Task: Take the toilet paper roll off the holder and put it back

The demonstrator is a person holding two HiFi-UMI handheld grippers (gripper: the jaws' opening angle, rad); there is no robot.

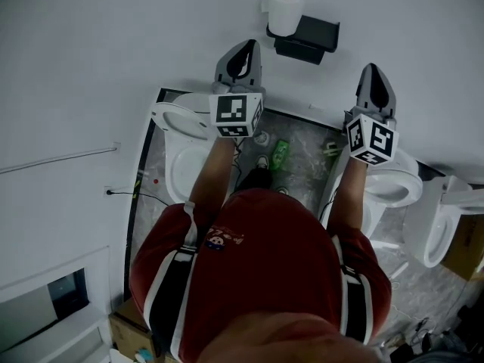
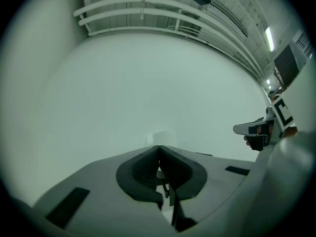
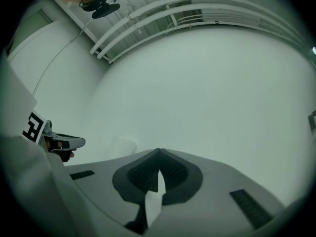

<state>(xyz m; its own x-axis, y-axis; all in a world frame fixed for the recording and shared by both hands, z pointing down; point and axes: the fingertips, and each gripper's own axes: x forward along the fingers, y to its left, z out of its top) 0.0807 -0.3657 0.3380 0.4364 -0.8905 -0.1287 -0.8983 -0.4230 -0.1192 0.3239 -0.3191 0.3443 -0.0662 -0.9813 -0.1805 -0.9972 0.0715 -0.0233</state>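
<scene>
The white toilet paper roll (image 1: 284,10) stands on the black wall holder (image 1: 306,38) on the white wall ahead. My left gripper (image 1: 243,50) is shut and empty, its tips below and left of the roll, apart from it. My right gripper (image 1: 374,72) is also shut and empty, to the right of the holder and lower. In the left gripper view the pads meet at the tip (image 2: 159,147), with the roll (image 2: 163,138) showing faintly just beyond. In the right gripper view the jaws (image 3: 158,152) touch at the tip, with the roll (image 3: 122,145) faint to the left.
A toilet (image 1: 178,121) stands under my left arm, and two more (image 1: 393,189) (image 1: 439,229) at the right. A green bottle (image 1: 280,153) lies on the grey floor between them. A cable (image 1: 121,193) runs along the white wall at the left.
</scene>
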